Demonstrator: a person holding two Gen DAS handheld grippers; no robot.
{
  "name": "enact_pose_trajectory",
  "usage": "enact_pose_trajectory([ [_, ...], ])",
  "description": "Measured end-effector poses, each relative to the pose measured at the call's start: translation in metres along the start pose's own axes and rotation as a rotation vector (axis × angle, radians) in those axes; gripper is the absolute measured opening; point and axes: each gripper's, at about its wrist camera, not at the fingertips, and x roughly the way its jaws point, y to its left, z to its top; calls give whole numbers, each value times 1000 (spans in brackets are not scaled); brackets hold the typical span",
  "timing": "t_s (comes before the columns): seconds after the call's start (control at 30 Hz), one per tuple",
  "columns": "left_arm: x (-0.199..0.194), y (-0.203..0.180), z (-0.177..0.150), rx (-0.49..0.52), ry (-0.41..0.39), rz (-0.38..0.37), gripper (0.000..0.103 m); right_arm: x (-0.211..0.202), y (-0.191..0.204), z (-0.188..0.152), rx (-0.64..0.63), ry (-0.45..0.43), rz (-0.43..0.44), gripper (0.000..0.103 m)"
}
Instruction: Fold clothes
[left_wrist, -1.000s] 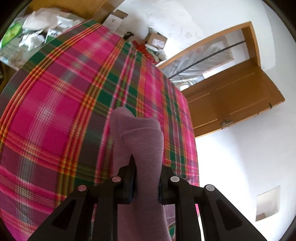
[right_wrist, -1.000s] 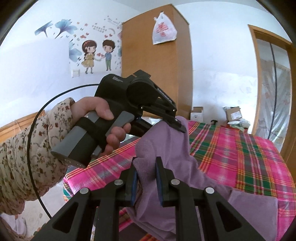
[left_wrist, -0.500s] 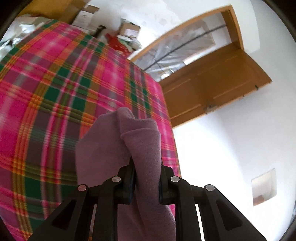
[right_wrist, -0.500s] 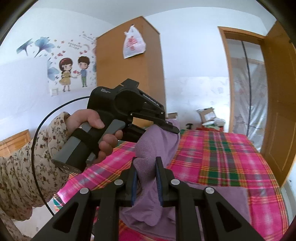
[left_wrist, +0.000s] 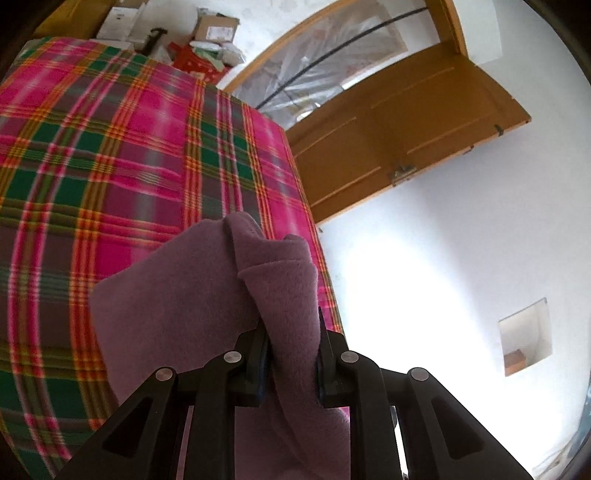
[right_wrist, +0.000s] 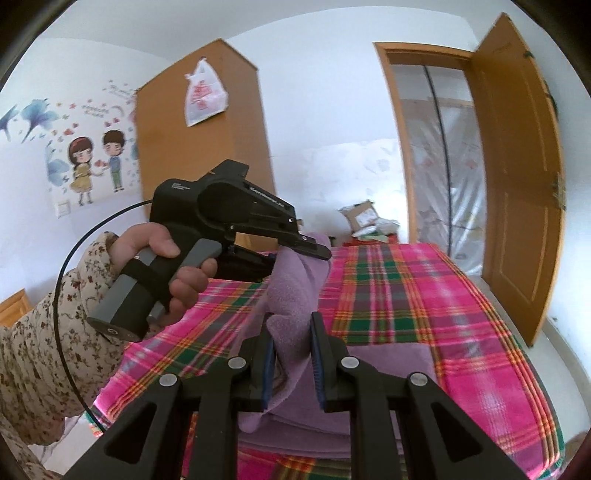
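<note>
- A bed (right_wrist: 424, 295) under a pink, green and orange plaid blanket (left_wrist: 110, 166) fills the room's middle.
- A mauve fleece garment (right_wrist: 291, 295) is lifted at one end above it, the rest lying on the blanket.
- The left tongs (right_wrist: 314, 251), in a hand (right_wrist: 162, 266) with a floral sleeve (right_wrist: 44, 350), are clamped on the fleece.
- The right tongs (right_wrist: 293, 332) pinch a fold just beside them.

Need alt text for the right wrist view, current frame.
The right claw pinches a bunched purple garment above a bed with a pink plaid blanket. To the left, a hand in a floral sleeve holds the left claw, also gripping the garment.
</note>
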Motion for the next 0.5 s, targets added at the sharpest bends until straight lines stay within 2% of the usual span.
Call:
enact_pose_trajectory([
  [0.5, 91, -19, 5, 35, 155, -2, 19, 3, -55, -23, 95, 69, -151, 18],
])
